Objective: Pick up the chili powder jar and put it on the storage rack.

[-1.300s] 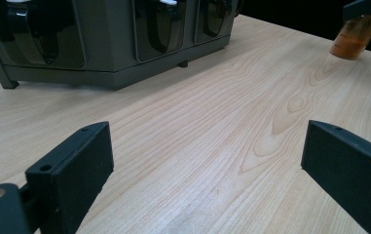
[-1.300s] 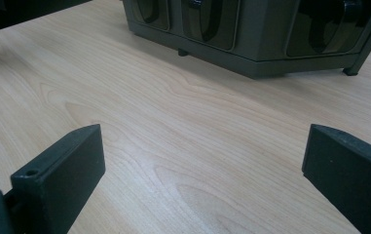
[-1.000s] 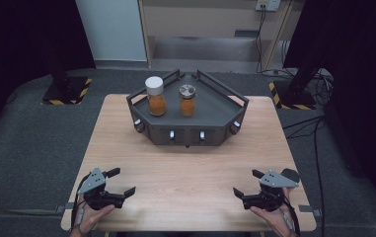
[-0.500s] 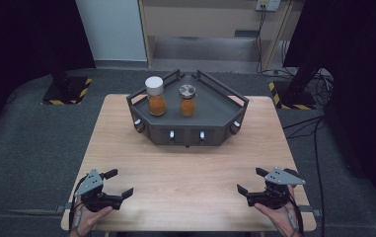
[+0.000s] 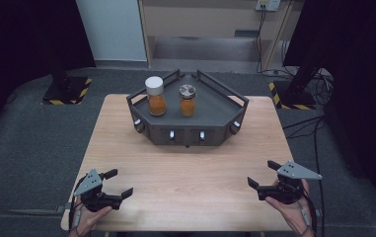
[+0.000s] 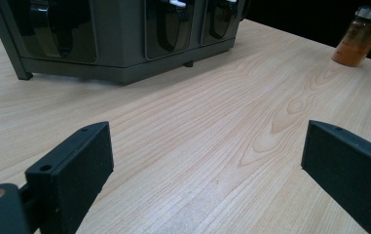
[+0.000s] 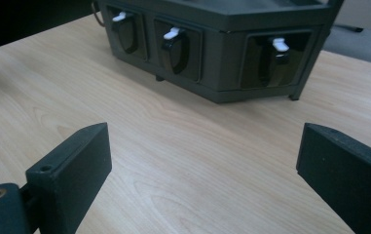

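Both grippers, my left [image 5: 117,183] and right [image 5: 260,174], are hovering wide open near the table's [image 5: 185,168] front edge, bare wood separating them.

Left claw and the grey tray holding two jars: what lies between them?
Bare wooden table separates the left claw from the tray, seen in the high view.

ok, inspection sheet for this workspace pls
surface: wooden table, tray at its far side.
job's things: white-lid jar and metal-lid jar upright on the tray, apart.
clutter: one more jar on the table, in the left gripper view.
grippers: left gripper and right gripper open, at the near edge, holding nothing.
cables: floor cables right of the table.
surroundings: grey floor, striped bases, dark curtains.
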Demonstrator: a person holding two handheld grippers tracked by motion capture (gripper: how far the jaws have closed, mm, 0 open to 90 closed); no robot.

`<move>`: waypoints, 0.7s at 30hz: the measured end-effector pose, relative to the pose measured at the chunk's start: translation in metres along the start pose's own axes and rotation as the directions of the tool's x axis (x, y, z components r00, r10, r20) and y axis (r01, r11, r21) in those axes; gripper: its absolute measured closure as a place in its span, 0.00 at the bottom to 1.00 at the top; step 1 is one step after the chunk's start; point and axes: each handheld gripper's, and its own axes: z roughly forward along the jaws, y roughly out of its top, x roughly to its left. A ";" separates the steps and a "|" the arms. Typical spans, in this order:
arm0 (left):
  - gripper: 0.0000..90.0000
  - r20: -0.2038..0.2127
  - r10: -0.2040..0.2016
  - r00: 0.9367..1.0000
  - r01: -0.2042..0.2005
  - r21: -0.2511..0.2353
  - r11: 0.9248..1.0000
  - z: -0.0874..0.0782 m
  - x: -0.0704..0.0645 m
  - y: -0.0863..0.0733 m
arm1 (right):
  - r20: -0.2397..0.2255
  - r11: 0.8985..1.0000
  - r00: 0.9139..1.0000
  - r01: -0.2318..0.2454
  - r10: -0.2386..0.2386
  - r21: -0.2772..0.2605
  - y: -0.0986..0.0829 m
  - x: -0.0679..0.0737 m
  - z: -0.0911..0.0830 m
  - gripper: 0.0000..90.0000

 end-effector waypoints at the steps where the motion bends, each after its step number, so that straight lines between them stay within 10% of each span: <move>1: 0.04 0.000 -0.001 1.000 0.001 0.000 1.000 0.000 0.000 0.000 | 0.008 1.000 1.000 -0.003 0.003 0.000 0.001 0.000 -0.002 0.06; 21: 0.04 0.001 -0.001 1.000 0.001 -0.002 1.000 0.001 0.001 -0.001 | 0.151 0.996 0.985 -0.089 0.088 0.000 0.006 -0.026 -0.032 0.07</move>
